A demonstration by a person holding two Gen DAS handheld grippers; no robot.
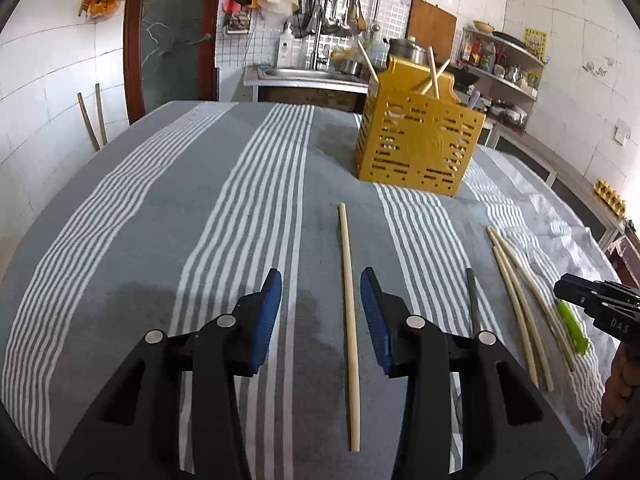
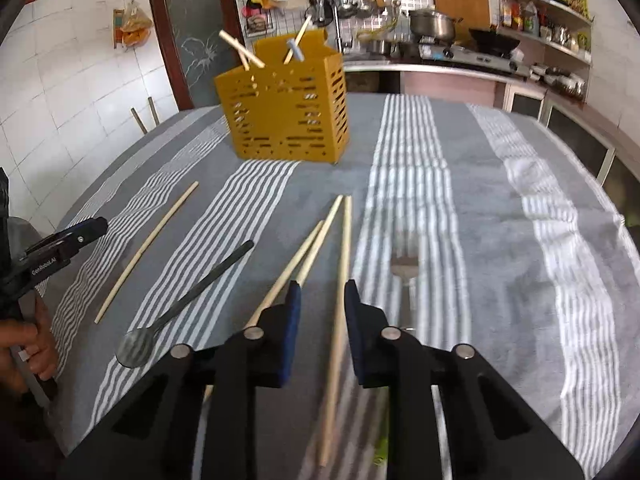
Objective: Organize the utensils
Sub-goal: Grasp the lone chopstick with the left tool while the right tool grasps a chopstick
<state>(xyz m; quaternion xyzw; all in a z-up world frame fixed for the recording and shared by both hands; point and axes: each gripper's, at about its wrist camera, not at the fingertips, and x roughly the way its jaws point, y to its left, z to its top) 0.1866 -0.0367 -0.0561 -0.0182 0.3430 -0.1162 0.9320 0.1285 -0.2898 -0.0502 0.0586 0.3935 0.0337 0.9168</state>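
A yellow slotted utensil holder (image 1: 416, 148) (image 2: 286, 120) stands on the striped cloth with a few chopsticks and a pale handle inside. My left gripper (image 1: 320, 292) is open, and a single pale chopstick (image 1: 349, 320) lies on the cloth between its blue pads without touching them. My right gripper (image 2: 322, 292) is open around another chopstick (image 2: 340, 300), which lies close to the right-hand pad. Two more chopsticks (image 2: 308, 252) lie just to the left of it. A dark spoon (image 2: 180, 304) lies between the two grippers, and a fork (image 2: 404, 276) lies right of the right gripper.
The grey and white striped cloth (image 1: 160, 220) covers the table. A green-handled utensil (image 1: 572, 326) lies partly under the right gripper. A hand (image 2: 24, 344) holds the left gripper's handle. Behind the table are a sink, a stove with pots and shelves.
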